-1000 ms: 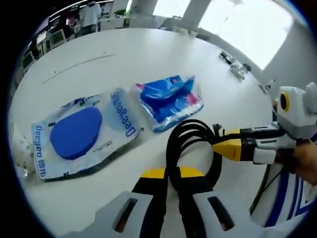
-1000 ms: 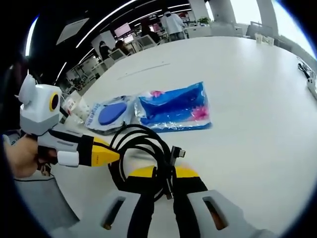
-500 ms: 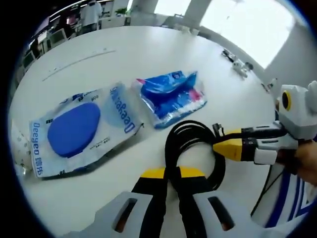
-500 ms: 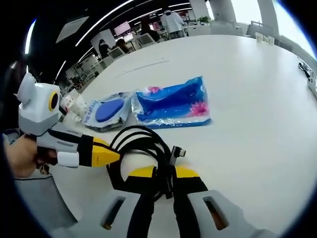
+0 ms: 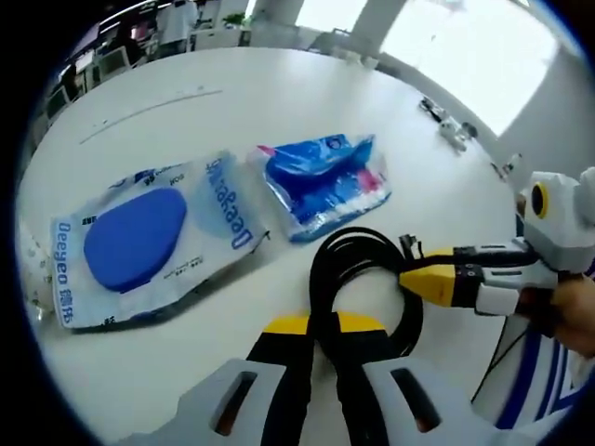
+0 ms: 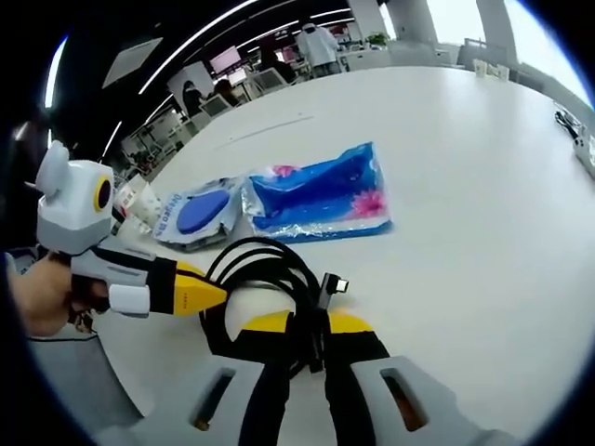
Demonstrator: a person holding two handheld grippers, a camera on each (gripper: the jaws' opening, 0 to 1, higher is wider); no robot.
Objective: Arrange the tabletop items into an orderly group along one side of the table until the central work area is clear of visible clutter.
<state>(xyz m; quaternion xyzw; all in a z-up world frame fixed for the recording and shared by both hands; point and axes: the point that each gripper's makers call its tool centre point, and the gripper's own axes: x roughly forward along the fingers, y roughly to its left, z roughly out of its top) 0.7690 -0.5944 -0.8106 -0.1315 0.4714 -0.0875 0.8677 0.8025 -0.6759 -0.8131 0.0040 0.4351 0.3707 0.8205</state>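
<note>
A black coiled cable (image 5: 358,255) lies on the white table (image 5: 279,102), held from both ends of the coil. My left gripper (image 5: 323,331) is shut on its near loop, and my right gripper (image 5: 410,275), coming in from the right, is shut on its right side. In the right gripper view the cable (image 6: 270,269) sits between my right gripper (image 6: 303,327) and my left gripper (image 6: 219,295). Beyond the cable lie a clear Deegeo pack with a blue oval (image 5: 139,243) (image 6: 195,214) and a blue tissue pack (image 5: 321,181) (image 6: 321,195), side by side.
Small white and dark items (image 5: 448,128) (image 6: 581,139) lie near the table's far right edge. White packets (image 6: 139,200) sit at the left edge beyond the Deegeo pack. A person's hand (image 6: 42,297) grips the left tool. Desks and people fill the background.
Only a small shift of both cameras; the cable stays gripped by both grippers and the two packs lie as before.
</note>
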